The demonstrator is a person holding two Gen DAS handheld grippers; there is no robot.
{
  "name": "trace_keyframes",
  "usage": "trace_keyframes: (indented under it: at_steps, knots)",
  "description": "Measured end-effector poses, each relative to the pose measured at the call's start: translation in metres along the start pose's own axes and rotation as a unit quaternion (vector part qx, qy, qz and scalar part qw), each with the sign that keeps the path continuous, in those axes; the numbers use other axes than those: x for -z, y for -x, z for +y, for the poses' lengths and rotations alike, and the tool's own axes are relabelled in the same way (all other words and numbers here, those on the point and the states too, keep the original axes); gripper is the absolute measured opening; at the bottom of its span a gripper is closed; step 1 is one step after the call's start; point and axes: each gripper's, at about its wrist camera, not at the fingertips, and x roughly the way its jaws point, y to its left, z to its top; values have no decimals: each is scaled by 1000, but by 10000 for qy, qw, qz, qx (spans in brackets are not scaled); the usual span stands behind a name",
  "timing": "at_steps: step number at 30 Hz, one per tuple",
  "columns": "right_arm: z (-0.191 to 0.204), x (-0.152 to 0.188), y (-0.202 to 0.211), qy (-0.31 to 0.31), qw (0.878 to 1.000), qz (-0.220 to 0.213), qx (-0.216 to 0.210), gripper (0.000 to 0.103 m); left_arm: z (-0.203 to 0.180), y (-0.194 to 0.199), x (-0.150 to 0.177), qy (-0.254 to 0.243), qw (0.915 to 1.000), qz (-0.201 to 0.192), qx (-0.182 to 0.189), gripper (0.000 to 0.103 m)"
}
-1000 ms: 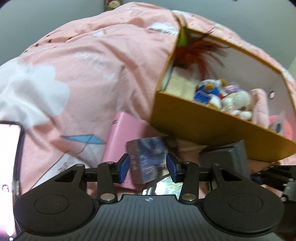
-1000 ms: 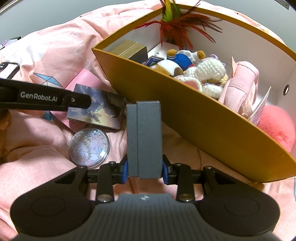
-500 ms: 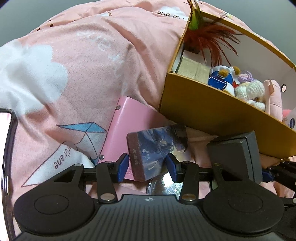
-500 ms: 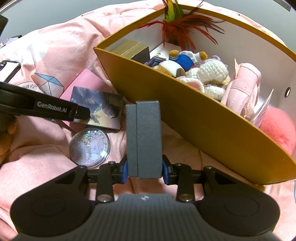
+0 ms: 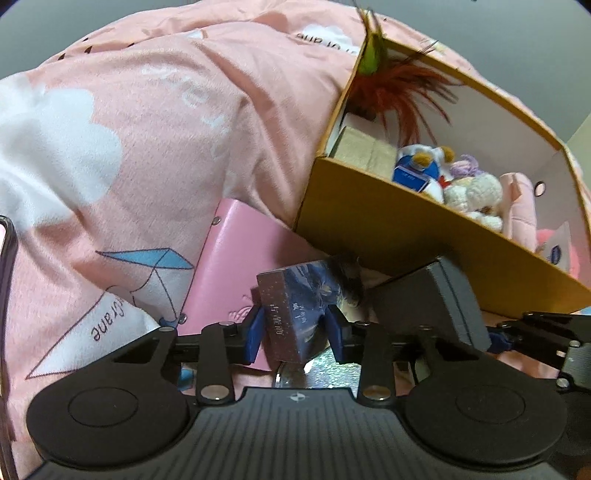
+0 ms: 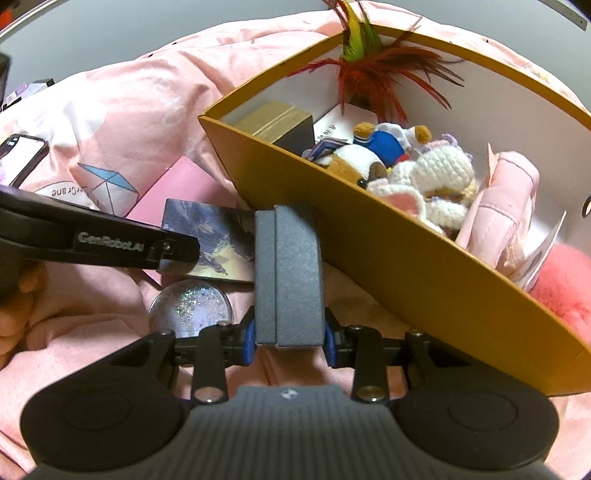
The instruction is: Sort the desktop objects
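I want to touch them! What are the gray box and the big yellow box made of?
The gray box in the right tongs looks like stiff card wrapped in matte, finely textured paper; a cross-hatch grain shows. The yellow box looks like smooth cardboard: thin, flat walls, mustard outside, white inside.

Background: bedding, phone, wall

A pink duvet [image 5: 184, 110] [image 6: 147, 92] fills the ground of both views, creased and bunched. It carries a blue paper-crane print [image 5: 155, 258] [image 6: 107, 181], taken here as the landmark. The lettering "Crane" [image 5: 107, 321] [image 6: 61, 192] sits just beside the print, upside down in both views. A white cloud print [image 5: 55, 147] lies above-left of it. A phone [image 6: 22, 155] [image 5: 5, 251] with a lit screen lies left of the crane print, cut by the frame edge. A grey wall [image 5: 110, 22] rises beyond the duvet, well past the print.
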Motion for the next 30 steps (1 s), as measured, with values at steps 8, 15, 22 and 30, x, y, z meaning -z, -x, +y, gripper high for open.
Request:
trace_keyframes:
  at_steps: [8,15,22,30]
  knots:
    - [-2,2,1,-71,10000,-4,-5,36,-5,15,2,-305,9974,-266,602,29]
    - [-10,5,1,-313,9995,60,-66,36,-20,10,3,-681,9954,-136,663,28]
    - [-10,0,3,-220,9997,78,-16,46,-23,2,2,-671,9958,-24,623,28]
    - [-13,-8,12,-223,9997,-30,-112,41,-27,3,2,-752,9955,-64,573,26]
